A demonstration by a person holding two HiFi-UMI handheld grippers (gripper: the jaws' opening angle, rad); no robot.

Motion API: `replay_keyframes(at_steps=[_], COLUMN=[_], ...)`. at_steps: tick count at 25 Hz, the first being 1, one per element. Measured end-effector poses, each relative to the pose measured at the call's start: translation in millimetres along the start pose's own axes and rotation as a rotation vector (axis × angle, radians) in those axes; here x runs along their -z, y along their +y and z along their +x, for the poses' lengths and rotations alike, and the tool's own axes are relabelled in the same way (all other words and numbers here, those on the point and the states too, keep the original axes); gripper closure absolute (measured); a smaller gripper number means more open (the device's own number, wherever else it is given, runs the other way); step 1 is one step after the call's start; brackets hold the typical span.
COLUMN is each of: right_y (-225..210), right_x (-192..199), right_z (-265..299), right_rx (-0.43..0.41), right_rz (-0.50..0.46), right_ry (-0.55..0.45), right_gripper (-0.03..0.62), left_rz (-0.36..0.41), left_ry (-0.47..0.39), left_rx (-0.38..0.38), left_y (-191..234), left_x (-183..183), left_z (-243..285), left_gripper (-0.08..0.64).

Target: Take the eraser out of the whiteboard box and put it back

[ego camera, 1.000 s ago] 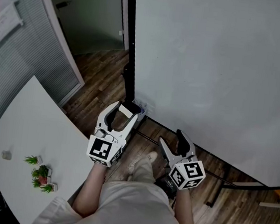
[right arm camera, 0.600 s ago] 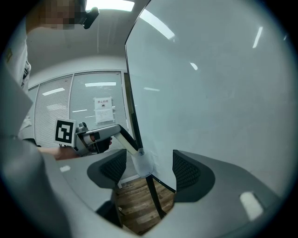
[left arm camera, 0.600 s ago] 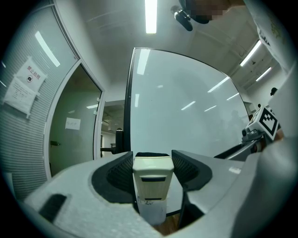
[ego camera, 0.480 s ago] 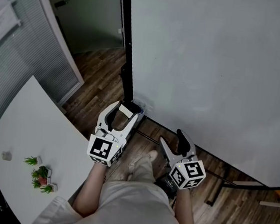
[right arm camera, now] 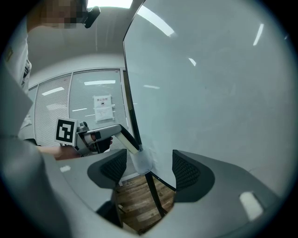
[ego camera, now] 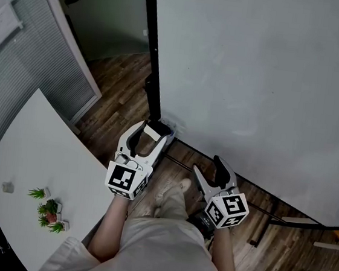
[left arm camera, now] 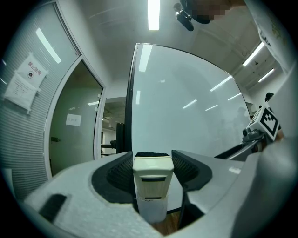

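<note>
- The whiteboard (ego camera: pixel 261 81) fills the upper right of the head view. It stands on a dark frame over a wood-plank floor (ego camera: pixel 122 96).
- The whiteboard box (right arm camera: pixel 141 161), a small translucent holder, sits at the whiteboard's lower left corner, against the dark frame edge.
- The left gripper (ego camera: pixel 151 137) is clamped on the eraser (left arm camera: pixel 152 176), a cream block with a dark felt face, both pads pressing its sides.
- The eraser's far end sits in the mouth of the whiteboard box, at that same lower left corner.
- The right gripper (ego camera: pixel 208 168) hangs below the whiteboard's bottom edge, to the right of the box. Its jaws stand apart with nothing between them.
- Each gripper carries a cube of black-and-white square markers (ego camera: pixel 121 181).
- Left of the whiteboard, paper notices (left arm camera: pixel 25 83) hang on a slatted wall. Their print is too small to read.
- A white table (ego camera: pixel 39 153) stands well left of the whiteboard, with small green plants (ego camera: pixel 48 209) on it.
</note>
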State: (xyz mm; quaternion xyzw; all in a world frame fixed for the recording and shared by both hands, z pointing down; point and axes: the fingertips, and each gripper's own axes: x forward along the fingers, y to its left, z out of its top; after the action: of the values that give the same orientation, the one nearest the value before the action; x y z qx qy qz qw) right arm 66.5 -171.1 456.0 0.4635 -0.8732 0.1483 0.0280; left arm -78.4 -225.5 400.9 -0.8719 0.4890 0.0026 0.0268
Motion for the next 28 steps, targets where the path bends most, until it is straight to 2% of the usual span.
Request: replay_keyframes(at_steps=[28], right_y=[-6.4], right_x=[8.9], right_z=[13.5], right_rx=[0.0], right_rz=[0.011], right_ry=[0.031], right_gripper=[0.287], left_rz=[-0.037], left_ry=[0.055], left_rx=[0.018], left_y=[4.8], left_x=[29.0], left_z=[13.5], left_gripper=[0.304])
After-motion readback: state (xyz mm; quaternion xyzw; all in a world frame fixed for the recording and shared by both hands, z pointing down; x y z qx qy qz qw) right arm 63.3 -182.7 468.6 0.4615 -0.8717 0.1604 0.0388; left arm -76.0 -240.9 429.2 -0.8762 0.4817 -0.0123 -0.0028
